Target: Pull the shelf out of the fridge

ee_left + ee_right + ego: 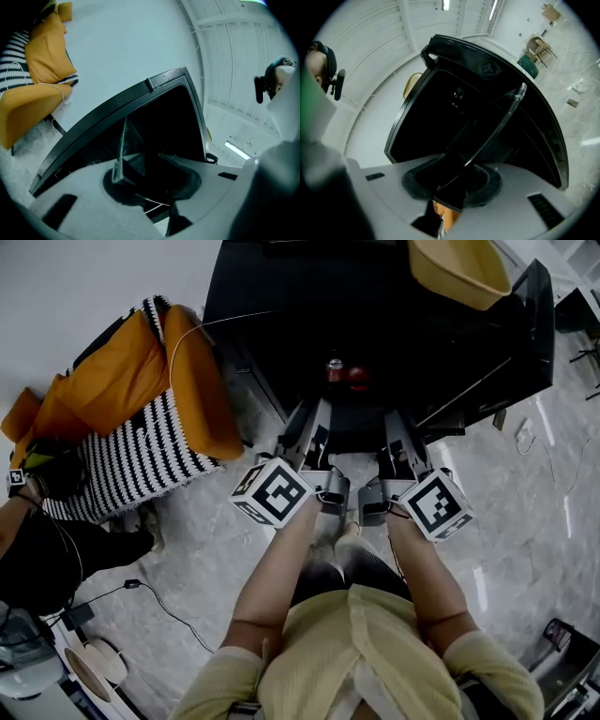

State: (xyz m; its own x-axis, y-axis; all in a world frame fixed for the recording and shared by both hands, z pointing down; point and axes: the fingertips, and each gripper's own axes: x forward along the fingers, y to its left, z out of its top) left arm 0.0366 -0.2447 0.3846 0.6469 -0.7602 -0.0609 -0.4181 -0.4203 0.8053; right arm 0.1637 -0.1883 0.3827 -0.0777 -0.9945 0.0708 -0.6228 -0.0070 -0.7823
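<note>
While the shelf [492, 133] sits inside the open black fridge [375, 334], left gripper [140, 161] and right gripper [461, 173] are each clamped on its front edge. Yellow bowl [459, 268] on fridge top; orange, stripe-covered chair [141, 390] just beside it.

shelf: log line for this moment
left gripper jaws shut on shelf | right gripper jaws shut on shelf | shelf in fridge

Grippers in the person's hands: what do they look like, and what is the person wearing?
Both the left gripper and right gripper are grey, with two long flat jaws and a white cube printed with black square markers. The person wears a pale yellow top with elbow-length sleeves.
</note>
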